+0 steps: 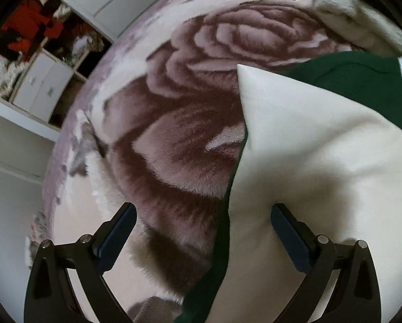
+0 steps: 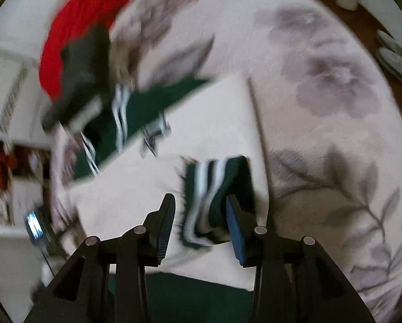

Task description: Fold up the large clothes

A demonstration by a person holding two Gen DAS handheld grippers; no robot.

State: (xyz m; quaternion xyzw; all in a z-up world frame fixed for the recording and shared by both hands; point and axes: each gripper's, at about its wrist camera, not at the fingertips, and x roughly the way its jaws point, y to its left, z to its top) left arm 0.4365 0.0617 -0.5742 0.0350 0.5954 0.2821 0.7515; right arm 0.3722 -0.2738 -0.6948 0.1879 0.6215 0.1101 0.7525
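A large green and cream jacket (image 1: 308, 148) lies on a plush floral blanket (image 1: 187, 134) on a bed. In the left wrist view its cream panel ends in a point, with green cloth (image 1: 349, 80) behind it. My left gripper (image 1: 203, 206) hangs open and wide over the jacket's left edge, holding nothing. In the blurred right wrist view the cream panel (image 2: 214, 113) spreads ahead, and a green cuff with white stripes (image 2: 209, 183) lies between the fingers of my right gripper (image 2: 199, 197). That gripper is partly open, and its pads do not press the cuff.
A red garment (image 2: 74, 27) lies at the blanket's far side, with a dark blurred shape (image 2: 82, 80) in front of it. White shelves and drawers (image 1: 39, 86) stand beside the bed. Brown floor with slippers (image 2: 392, 56) shows at the right.
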